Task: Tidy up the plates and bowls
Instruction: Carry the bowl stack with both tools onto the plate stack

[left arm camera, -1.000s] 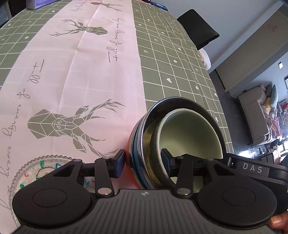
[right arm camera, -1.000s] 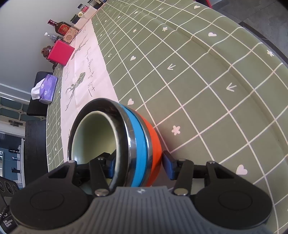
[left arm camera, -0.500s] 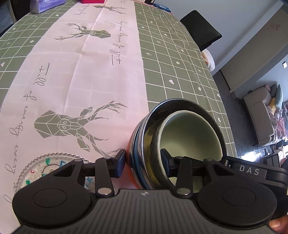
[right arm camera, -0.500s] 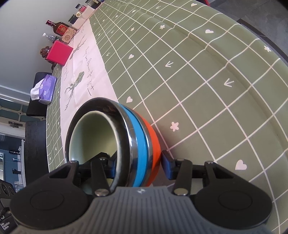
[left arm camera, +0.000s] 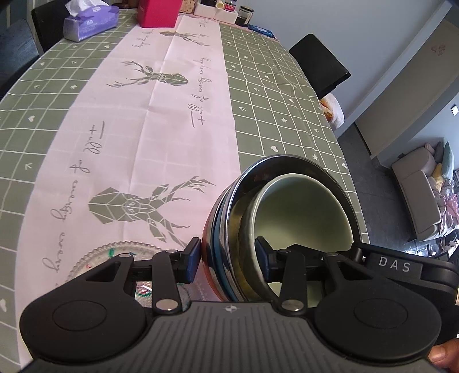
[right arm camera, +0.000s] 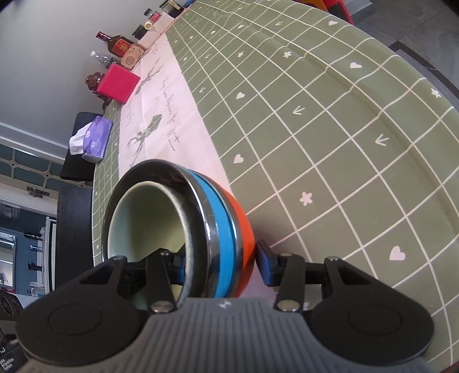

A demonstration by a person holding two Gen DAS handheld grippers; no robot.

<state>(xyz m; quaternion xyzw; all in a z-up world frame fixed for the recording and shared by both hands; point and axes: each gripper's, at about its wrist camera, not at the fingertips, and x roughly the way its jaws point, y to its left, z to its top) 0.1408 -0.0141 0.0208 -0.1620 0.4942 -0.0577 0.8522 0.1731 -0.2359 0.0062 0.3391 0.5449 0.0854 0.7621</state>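
Observation:
A stack of nested bowls (left arm camera: 287,218) is held between both grippers above the table: orange outermost, then blue, then a steel bowl, with a pale green bowl (left arm camera: 304,212) inside. My left gripper (left arm camera: 228,258) is shut on the stack's rim on one side. My right gripper (right arm camera: 221,264) is shut on the rim on the opposite side, where the stack (right arm camera: 200,226) shows its orange and blue walls. A clear glass plate (left arm camera: 114,255) with coloured marks lies on the pink runner under the left gripper, partly hidden.
The table has a green checked cloth (right arm camera: 315,143) with a pink deer runner (left arm camera: 160,114). A purple tissue box (left arm camera: 89,21), a red box (left arm camera: 159,13), bottles and jars (right arm camera: 120,46) stand at the far end. Black chairs (left arm camera: 318,63) stand beside the table.
Both grippers have lifted the bowl stack and tilted back, so more of the far table end shows. The grip on the stack has not changed.

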